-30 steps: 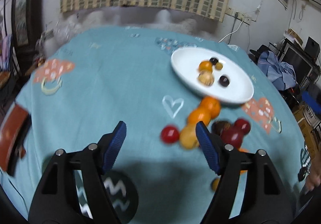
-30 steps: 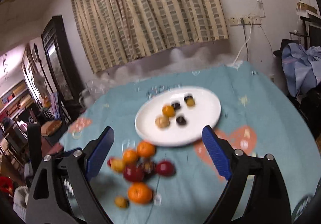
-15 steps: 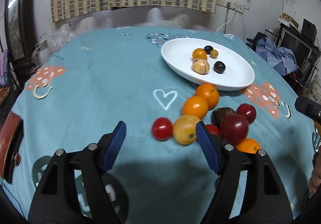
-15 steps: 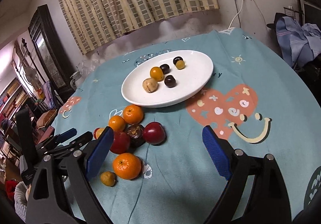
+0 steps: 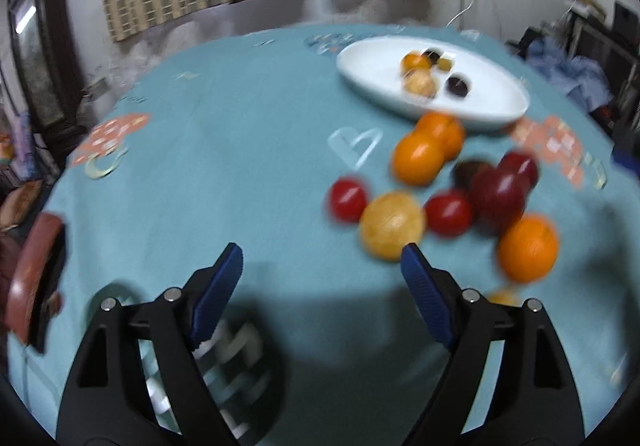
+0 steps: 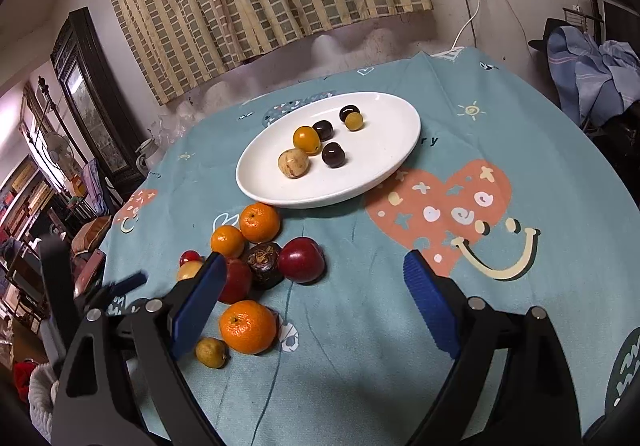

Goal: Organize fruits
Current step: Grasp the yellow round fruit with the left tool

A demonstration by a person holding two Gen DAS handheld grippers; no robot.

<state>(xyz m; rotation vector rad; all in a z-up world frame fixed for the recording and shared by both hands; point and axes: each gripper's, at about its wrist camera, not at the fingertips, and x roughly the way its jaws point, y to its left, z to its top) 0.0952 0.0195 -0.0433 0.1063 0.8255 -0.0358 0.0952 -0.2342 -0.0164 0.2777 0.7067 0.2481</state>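
Both my tools are spread wide and holding nothing. My left gripper point(image 5: 322, 262) hangs low over the teal tablecloth point(image 5: 224, 150), its blue pads apart, with the yellow fruit point(image 5: 391, 225) just at one o'clock of the gap. My right gripper point(image 6: 310, 278) is likewise agape above the loose heap, which sits at its ten o'clock.

What worries me: the heap is packed tight — fruits touching one another. If I close on one, a finger could nudge its neighbours and send round fruit rolling toward the table edge. The left view is smeared too, so my aim there is unsure.

Counting from the right view: the white plate point(image 6: 384, 174) holds six small pieces — one orange-yellow, one tan speckled, one small yellow, three dark. Off the plate lie nine: three mandarins, the nearest point(image 6: 248, 327) at six o'clock of the heap; two dark red plums; one brown wrinkled fruit point(image 6: 264, 264); one small red fruit; one yellow fruit; and one little yellow-green one point(image 6: 211, 352).
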